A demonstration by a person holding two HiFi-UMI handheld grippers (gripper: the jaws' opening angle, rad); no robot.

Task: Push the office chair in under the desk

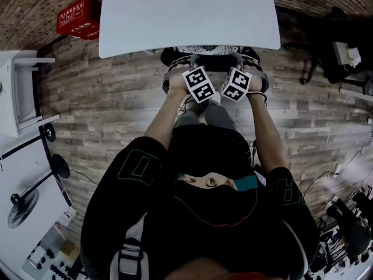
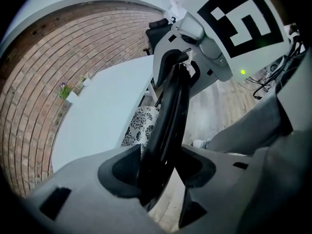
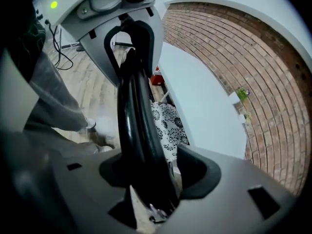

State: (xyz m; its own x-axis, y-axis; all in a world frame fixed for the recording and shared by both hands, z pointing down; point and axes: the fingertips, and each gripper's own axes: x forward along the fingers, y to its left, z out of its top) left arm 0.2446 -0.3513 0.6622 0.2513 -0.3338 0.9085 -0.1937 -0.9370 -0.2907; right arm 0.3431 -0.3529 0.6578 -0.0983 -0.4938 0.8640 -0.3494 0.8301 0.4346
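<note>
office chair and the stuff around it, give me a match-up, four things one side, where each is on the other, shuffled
1 black curved chair back
2 black-and-white patterned seat cushion
3 red box
4 white rectangular desk top

a on the floor left of the desk
b carries a small plant
c clamped by left gripper and right gripper
d partly under the desk edge

Pairs: 1-c, 2-d, 3-a, 4-b

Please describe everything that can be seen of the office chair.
The office chair stands upright, its front under the near edge of the white desk. Its backrest frame is curved, black and glossy, like plastic; the seat bears a black-and-white flower pattern. The left gripper and right gripper each have their jaws closed on the frame's top. Its base is mostly hidden.
</note>
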